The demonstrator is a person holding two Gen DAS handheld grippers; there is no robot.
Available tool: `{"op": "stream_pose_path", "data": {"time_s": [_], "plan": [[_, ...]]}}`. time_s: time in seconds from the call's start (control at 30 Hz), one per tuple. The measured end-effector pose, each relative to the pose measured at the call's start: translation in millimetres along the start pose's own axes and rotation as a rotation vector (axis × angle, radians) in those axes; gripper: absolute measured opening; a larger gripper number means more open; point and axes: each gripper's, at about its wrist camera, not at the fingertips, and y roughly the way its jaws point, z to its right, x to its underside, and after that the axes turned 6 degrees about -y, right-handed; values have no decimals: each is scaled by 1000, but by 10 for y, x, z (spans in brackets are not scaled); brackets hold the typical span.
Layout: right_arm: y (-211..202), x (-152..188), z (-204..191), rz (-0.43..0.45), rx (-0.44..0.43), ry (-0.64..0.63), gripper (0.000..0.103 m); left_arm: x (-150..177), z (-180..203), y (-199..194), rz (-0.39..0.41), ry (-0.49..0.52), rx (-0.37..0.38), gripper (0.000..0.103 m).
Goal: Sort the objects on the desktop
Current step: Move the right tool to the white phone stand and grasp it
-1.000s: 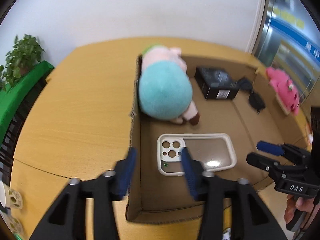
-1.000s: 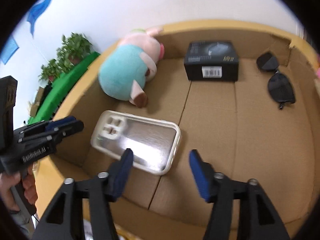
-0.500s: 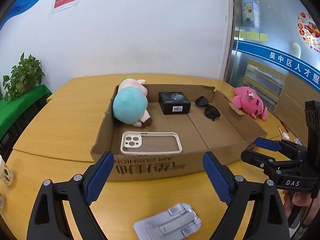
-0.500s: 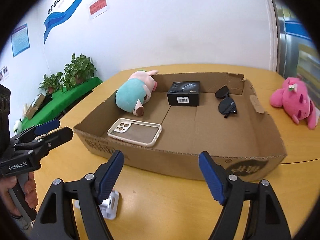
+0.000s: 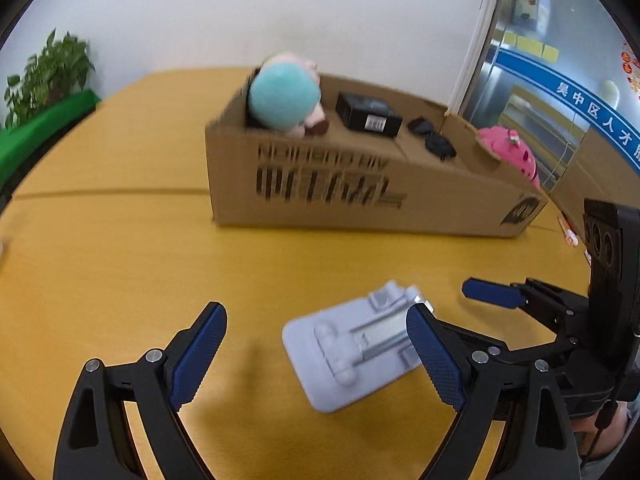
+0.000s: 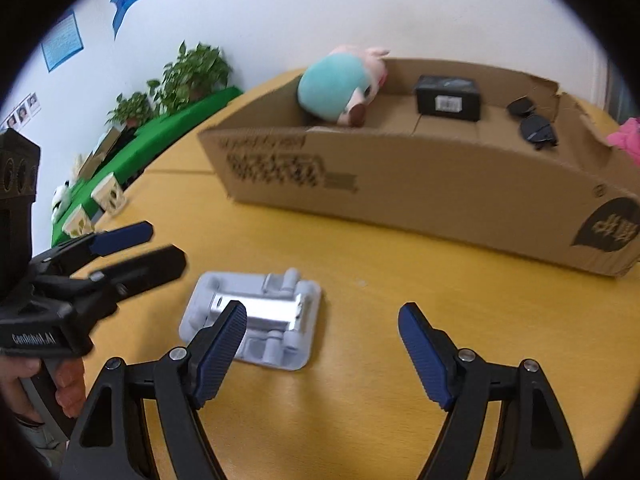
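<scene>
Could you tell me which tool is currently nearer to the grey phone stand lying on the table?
Left, narrowly. The left tool hangs open with the grey phone stand partly between its fingers; the right tool is open too, the stand just off its left finger.

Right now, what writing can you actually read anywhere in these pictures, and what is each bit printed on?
"GenRobot.AI": on the body of the left tongs, seen from the right wrist.
"吴中区人才": white characters on the blue wall band; it runs on out of view.
Print on the cardboard box: blurred, unreadable.
Barcode label on the black box: too small.
Wall posters: too small.
</scene>
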Motion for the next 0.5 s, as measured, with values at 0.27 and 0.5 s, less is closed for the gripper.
{"op": "stream_pose_path", "data": {"time_s": [0.27,0.5], "plan": [[231,52,-179,-69,9,-111,77,155,-40,240,-97,-50,74,76],[161,136,-210,-42,-47,-103,43,167,2,232,-116,-57,88,68]]}}
